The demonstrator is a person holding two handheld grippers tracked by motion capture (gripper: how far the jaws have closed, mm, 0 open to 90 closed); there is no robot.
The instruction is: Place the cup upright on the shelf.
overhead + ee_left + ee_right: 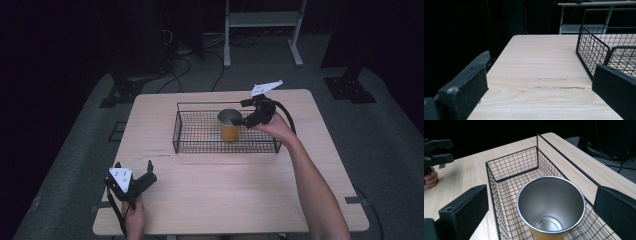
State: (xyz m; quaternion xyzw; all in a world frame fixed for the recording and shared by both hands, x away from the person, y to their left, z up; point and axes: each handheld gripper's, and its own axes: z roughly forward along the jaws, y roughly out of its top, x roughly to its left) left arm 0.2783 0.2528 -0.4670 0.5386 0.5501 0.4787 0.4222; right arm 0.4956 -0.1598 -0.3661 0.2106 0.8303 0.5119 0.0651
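While the right tongs (246, 114) hover just right of centre in the high view, their two black jaws stand wide apart in the right gripper view, one at the lower left and one at the lower right of that frame, with nothing clamped between them. Between and just beyond those jaws stands the cup (551, 207), upright, its steel inside open to the camera and its orange outside showing at the bottom edge. In the high view the cup (229, 125) sits inside the wire basket (200, 148), right of the basket's middle, and the tongs are at its rim on the right side; whether they touch it I cannot tell. The basket rests on the upper middle of the counter (225, 190).

The left tongs (134, 167) lie at the lower left of the high view, held low over the counter, well apart from the basket. Their jaws are spread wide too, holding nothing, with bare wood between them and a basket corner (594, 47) at the right.
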